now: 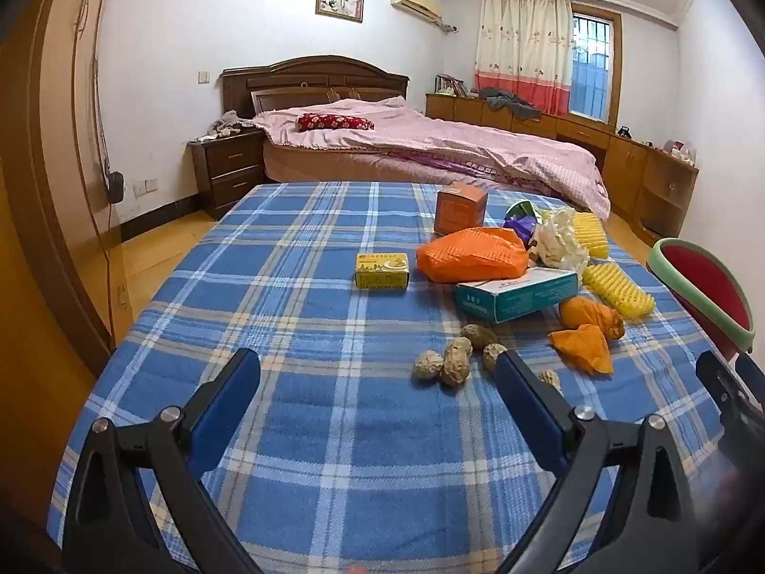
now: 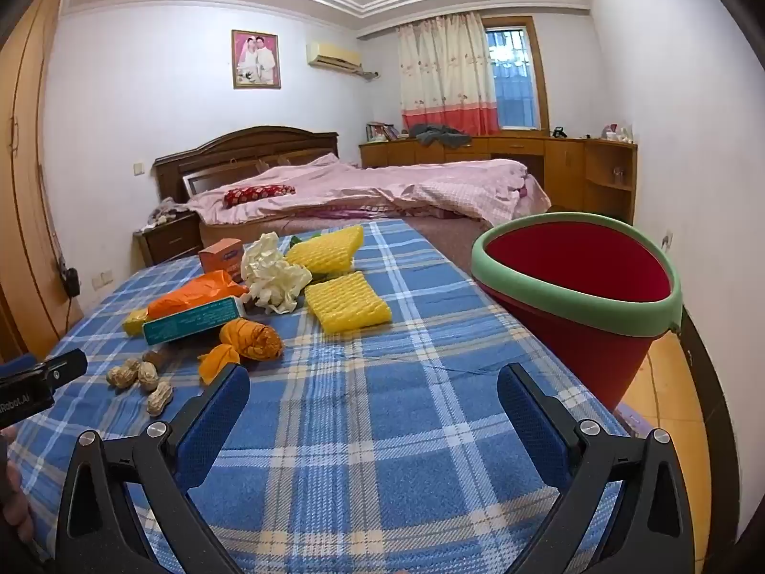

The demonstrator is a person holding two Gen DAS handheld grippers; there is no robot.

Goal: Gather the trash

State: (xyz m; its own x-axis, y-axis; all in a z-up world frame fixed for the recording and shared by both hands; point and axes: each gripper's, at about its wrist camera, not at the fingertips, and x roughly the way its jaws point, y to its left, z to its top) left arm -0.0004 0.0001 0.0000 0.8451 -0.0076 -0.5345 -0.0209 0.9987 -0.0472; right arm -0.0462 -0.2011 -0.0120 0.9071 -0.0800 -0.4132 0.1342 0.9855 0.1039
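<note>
Orange and yellow dominate the litter on the blue plaid tablecloth (image 1: 334,430). My left gripper (image 1: 377,382) hangs spread wide and empty over the cloth, with the peanut shells (image 1: 452,358) just ahead and slightly right of its gap, one nearly touching the right finger. My right gripper (image 2: 373,397) is likewise released and holds nothing; bare cloth lies between its fingers, and the red bin (image 2: 578,296) with its green rim sits ahead to the right at the table edge.

I judge the shells light, brittle and prone to roll, so I would pinch one across its waist. The orange wrapper (image 2: 251,339) looks soft and crushable anywhere. The yellow foam net (image 2: 346,301) should compress; the teal box (image 1: 516,294) is stiff, probably empty, best gripped across its narrow sides.
</note>
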